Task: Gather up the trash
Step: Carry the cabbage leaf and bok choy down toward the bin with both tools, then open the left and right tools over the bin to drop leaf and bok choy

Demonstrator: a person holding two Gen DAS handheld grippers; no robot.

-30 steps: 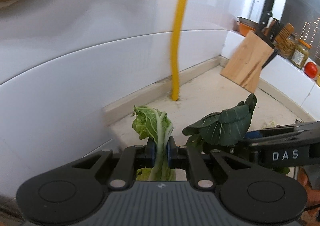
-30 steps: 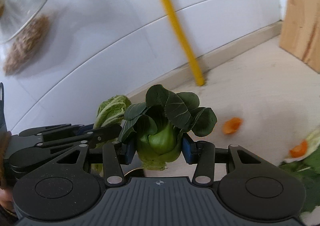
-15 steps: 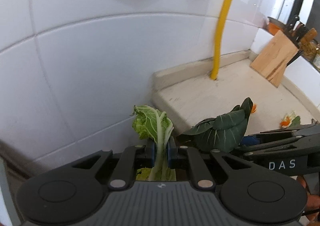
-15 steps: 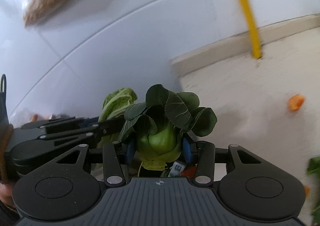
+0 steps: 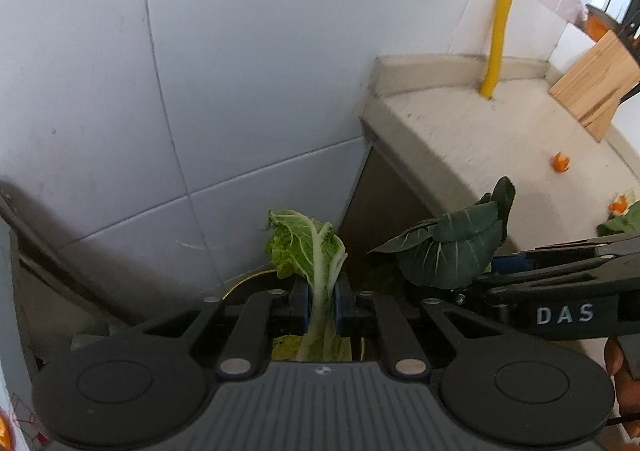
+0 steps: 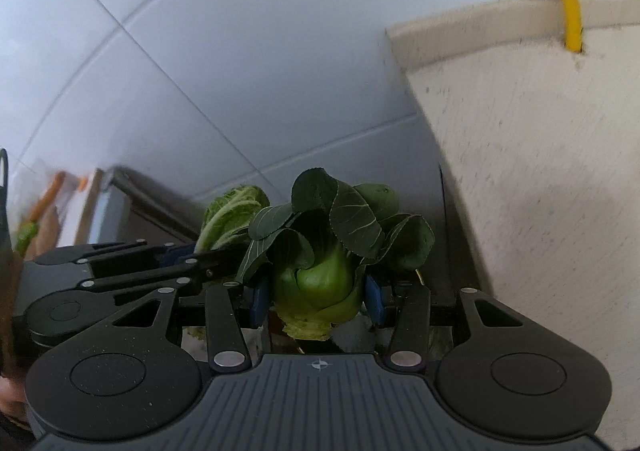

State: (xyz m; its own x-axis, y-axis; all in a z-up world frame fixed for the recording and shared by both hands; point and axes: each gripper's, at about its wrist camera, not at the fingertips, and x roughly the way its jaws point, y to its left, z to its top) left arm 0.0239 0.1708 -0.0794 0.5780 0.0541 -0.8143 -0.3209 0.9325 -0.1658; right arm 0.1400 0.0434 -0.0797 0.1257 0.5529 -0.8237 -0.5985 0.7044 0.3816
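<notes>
Left gripper (image 5: 320, 301): jaws nearly closed, blue pads pinching the pale ribbed stalk of a napa cabbage leaf (image 5: 310, 251). The leaf is crinkled and light green with white veins; it stands upright above the fingers, its tip curling over.

Right gripper (image 6: 316, 297): jaws about half open, blue pads pressed on either side of a bok choy head (image 6: 320, 275). The base is bulbous, smooth and pale green with a cut, rough bottom; the leaves are dark, rounded and glossy, with light veins. In the left wrist view the right gripper enters from the right, side on, just beside the left one, marked "DAS".

Both loads are held off the left end of the counter (image 5: 480, 139), a speckled beige stone slab with a raised back lip. White glazed wall tiles (image 5: 240, 71) with thin grey grout lines lie behind. A yellow pipe (image 5: 500, 19) rises from the counter's back edge.

On the counter, well apart from the grippers: a small orange peel scrap (image 5: 561, 162), more orange and green scraps (image 5: 620, 211) cut off at the right frame edge, and a wooden knife block (image 5: 596, 83), partly cut off.

Below the left fingers, a yellow curved edge and dark interior show; mostly hidden by the gripper body, so identity is unclear. A dark, blurred slanted shape at the far left is also unresolved.
</notes>
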